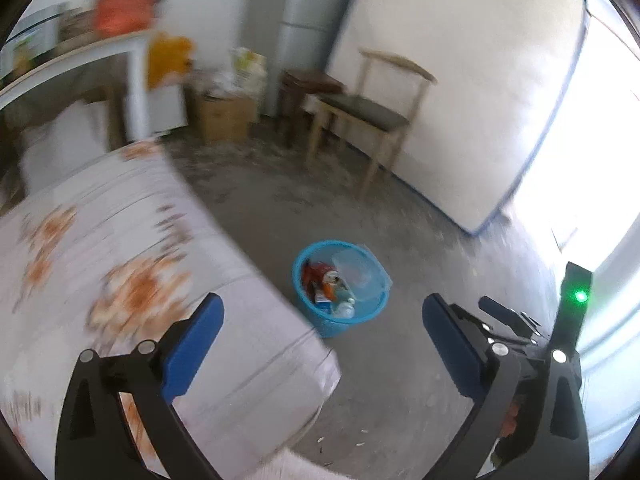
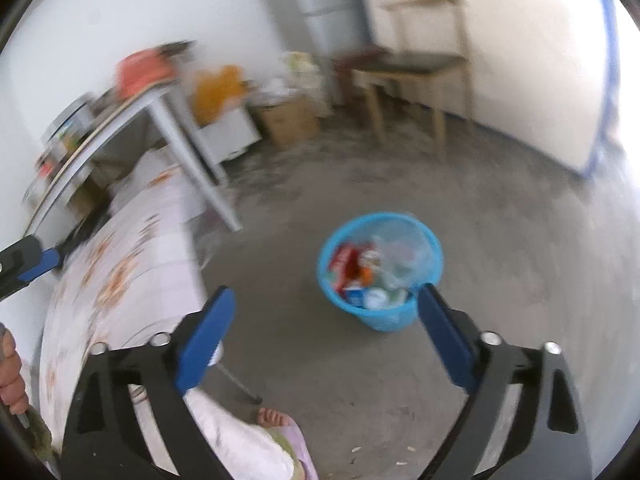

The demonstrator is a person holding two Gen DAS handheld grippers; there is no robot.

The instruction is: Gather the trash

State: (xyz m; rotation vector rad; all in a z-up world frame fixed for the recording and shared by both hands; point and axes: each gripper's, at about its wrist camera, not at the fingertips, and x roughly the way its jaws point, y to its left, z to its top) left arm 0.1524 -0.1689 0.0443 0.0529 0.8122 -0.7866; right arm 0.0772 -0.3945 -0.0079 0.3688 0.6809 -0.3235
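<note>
A blue trash basket point(image 1: 320, 326) stands on the concrete floor beside the table, filled with wrappers, cartons, a can and clear plastic containers. It also shows in the right wrist view point(image 2: 388, 322). My left gripper point(image 1: 322, 304) is open and empty, held above the table corner and the basket. My right gripper point(image 2: 322, 298) is open and empty, high above the floor, with the basket just inside its right finger point(image 2: 444, 332). The left gripper's blue finger point(image 2: 38, 264) shows at the left edge of the right wrist view.
A table with a flowered cloth point(image 1: 120, 248) fills the left side. A wooden chair point(image 1: 372, 116), a dark stool point(image 1: 304, 92), a cardboard box point(image 1: 224, 116), a white desk point(image 1: 132, 80) and a grey fridge point(image 1: 304, 20) stand along the walls. A bare foot point(image 2: 272, 418) is below.
</note>
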